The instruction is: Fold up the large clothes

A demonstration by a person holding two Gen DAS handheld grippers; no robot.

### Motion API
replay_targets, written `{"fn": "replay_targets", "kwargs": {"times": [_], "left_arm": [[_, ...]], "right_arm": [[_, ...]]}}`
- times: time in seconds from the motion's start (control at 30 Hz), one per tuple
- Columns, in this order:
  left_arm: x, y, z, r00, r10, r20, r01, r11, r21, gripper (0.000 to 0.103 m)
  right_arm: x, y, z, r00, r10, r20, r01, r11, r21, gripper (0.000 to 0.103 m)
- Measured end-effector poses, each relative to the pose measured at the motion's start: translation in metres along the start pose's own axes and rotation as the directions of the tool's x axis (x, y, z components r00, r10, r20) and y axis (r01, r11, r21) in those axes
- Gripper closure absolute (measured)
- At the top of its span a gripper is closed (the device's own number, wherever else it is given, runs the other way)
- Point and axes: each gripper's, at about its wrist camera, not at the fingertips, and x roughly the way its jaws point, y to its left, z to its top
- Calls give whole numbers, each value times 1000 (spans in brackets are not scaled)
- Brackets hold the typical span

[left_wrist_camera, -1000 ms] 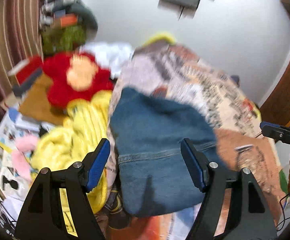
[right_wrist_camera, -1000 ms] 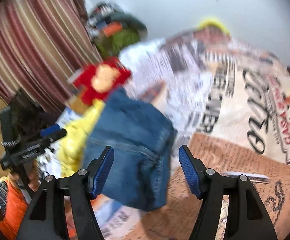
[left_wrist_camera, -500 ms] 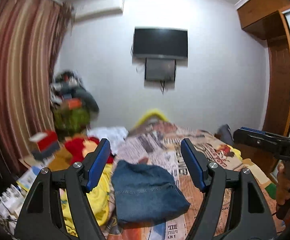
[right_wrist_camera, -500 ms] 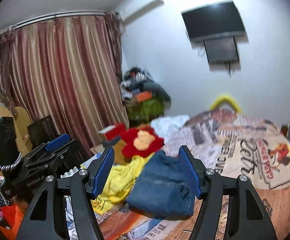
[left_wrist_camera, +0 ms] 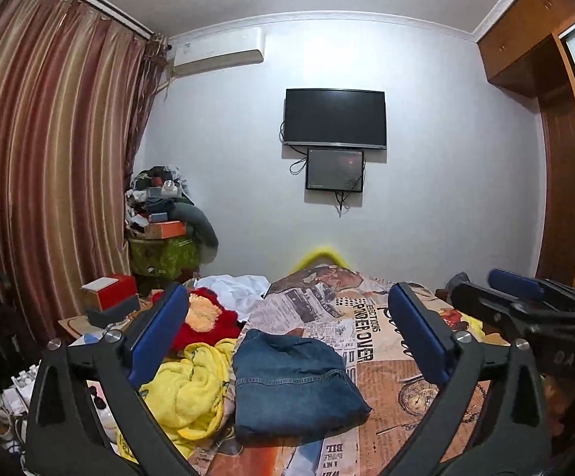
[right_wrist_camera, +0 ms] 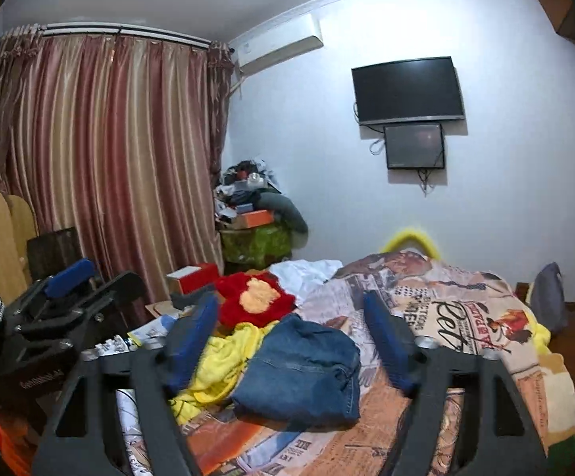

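Observation:
Folded blue jeans (left_wrist_camera: 293, 382) lie in a compact stack on the newspaper-print bedspread (left_wrist_camera: 366, 341); they also show in the right wrist view (right_wrist_camera: 303, 373). My left gripper (left_wrist_camera: 287, 337) is open and empty, held back above the near edge of the bed, apart from the jeans. My right gripper (right_wrist_camera: 291, 341) is open and empty too, also held back from the jeans. Each gripper appears in the other's view: the right one (left_wrist_camera: 525, 309) at the right, the left one (right_wrist_camera: 65, 297) at the left.
A crumpled yellow cloth (left_wrist_camera: 192, 384) lies left of the jeans, with a red plush item (left_wrist_camera: 204, 317) and white cloth (left_wrist_camera: 239, 289) behind. Boxes (left_wrist_camera: 108, 297) and a clutter pile (left_wrist_camera: 164, 230) stand at left by the curtain (left_wrist_camera: 49, 178). A TV (left_wrist_camera: 335, 117) hangs on the wall.
Both grippers have pulled back and tilted up from close over the jeans, so the whole room now shows. The jeans stay folded on the bed.

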Motion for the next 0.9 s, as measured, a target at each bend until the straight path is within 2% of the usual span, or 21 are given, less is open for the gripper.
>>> {"fn": "replay_targets", "kwargs": {"times": [0.13, 0.2, 0.4, 0.9], "left_arm": [[0, 0, -4, 1000, 13, -14, -13, 1000, 10, 0], [1, 0, -7, 1000, 19, -20, -19, 1000, 16, 0], [1, -3, -10, 999, 19, -27, -18, 1000, 16, 0], [8, 1, -14, 999, 12, -47, -12, 1000, 9, 0]], "right_arm": [[-4, -2, -3, 999, -37, 13, 37, 999, 8, 4], [-6, -1, -3, 998, -57, 22, 57, 998, 6, 0], [-3, 1, -3, 996, -86, 33, 86, 996, -5, 0], [-4, 1, 0, 996, -90, 25, 90, 996, -2, 0]]}}
